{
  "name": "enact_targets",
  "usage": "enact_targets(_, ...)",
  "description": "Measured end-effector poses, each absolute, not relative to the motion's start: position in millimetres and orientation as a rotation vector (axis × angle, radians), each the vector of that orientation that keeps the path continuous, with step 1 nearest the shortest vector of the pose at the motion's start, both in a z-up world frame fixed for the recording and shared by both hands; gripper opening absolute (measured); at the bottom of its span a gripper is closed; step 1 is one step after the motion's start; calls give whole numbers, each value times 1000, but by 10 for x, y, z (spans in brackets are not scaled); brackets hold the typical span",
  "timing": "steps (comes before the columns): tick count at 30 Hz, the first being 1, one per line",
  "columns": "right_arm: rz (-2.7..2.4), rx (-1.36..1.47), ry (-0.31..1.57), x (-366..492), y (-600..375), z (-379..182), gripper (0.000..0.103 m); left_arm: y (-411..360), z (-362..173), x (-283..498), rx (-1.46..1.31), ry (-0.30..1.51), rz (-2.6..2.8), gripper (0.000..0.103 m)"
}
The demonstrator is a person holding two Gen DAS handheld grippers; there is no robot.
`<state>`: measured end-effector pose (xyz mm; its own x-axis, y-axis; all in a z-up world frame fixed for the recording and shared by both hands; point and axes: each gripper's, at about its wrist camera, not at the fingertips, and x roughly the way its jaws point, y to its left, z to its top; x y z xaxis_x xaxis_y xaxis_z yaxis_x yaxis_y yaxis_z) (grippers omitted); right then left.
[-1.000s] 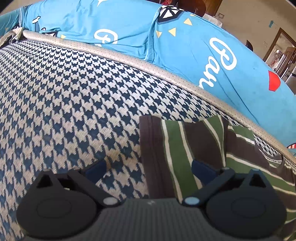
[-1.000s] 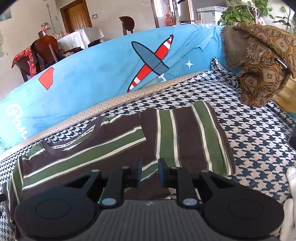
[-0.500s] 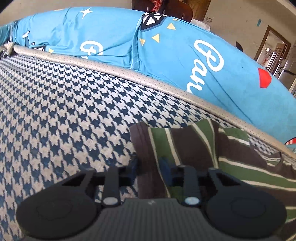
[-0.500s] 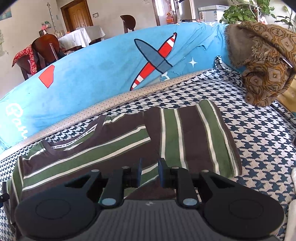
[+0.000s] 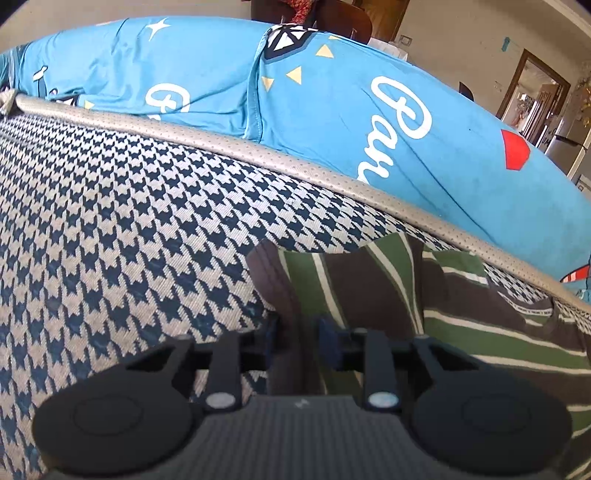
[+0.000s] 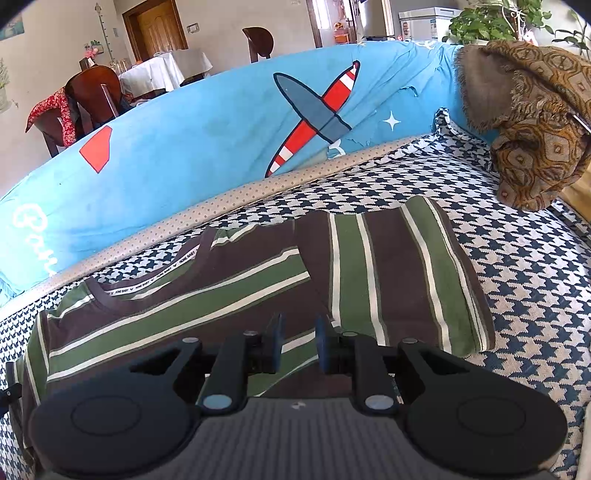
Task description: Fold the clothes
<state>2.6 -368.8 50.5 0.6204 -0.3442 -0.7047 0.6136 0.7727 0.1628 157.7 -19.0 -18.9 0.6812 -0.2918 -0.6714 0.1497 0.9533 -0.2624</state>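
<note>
— What is the surface here?

— A sofa seat under a navy-and-cream houndstooth cover (image 5: 122, 236), edged with beige dotted piping (image 5: 258, 155). Beyond both tools rises the backrest in a bright blue cover (image 6: 207, 140) printed with white script, a red shape and a red-striped plane.

— And the garment?

— A brown, green and white striped shirt (image 6: 388, 273) lies flat on the seat, directly ahead of the right tool (image 6: 298, 341). Its far-right part is folded over, stripes running away from the tool, while the rest runs crosswise to the tool's left.

— The tools themselves?

— The left tool (image 5: 297, 341) has its pads drawn close on the brown edge of the shirt, cloth pinched between them. The right tool's pads stand nearly together over the shirt's near hem; whether cloth sits between them I cannot tell.

— The room?

— Past the backrest: wooden chairs (image 6: 92, 96), a white-clothed table (image 6: 166, 70), a wooden door (image 6: 159, 29). To the right tool's far right, a brown patterned throw (image 6: 532, 122) is heaped on the sofa, with green plants (image 6: 495, 18) behind it.
</note>
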Motion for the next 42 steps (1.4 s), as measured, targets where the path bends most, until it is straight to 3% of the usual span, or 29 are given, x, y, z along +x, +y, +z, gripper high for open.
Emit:
enact_targets(7,-541,415,693,55,-3687,520,19,-422,43,1429,111,550,-145,7)
enact_targets(14,-443,412,665,108,-3745,545,19,-372,-181,1664,144,679,-45,8)
enact_targets(24,-410,361,656,160,-3995,512,19,-322,-236,1675,169,684,39,12)
enact_targets(26,-393,362,657,175,-4033,488,19,-308,-236,1675,156,692,55,15)
enact_targets(30,-353,347,660,248,-4039,437,19,-199,-163,1659,72,712,127,39)
enact_targets(33,-314,332,656,336,-4000,424,19,-124,-100,1621,4,717,123,41)
enact_targets(39,-242,335,633,579,-3865,432,19,-212,31,1471,-26,697,51,57)
enact_targets(42,-229,313,637,706,-3810,406,19,-321,24,1404,-22,711,-7,58)
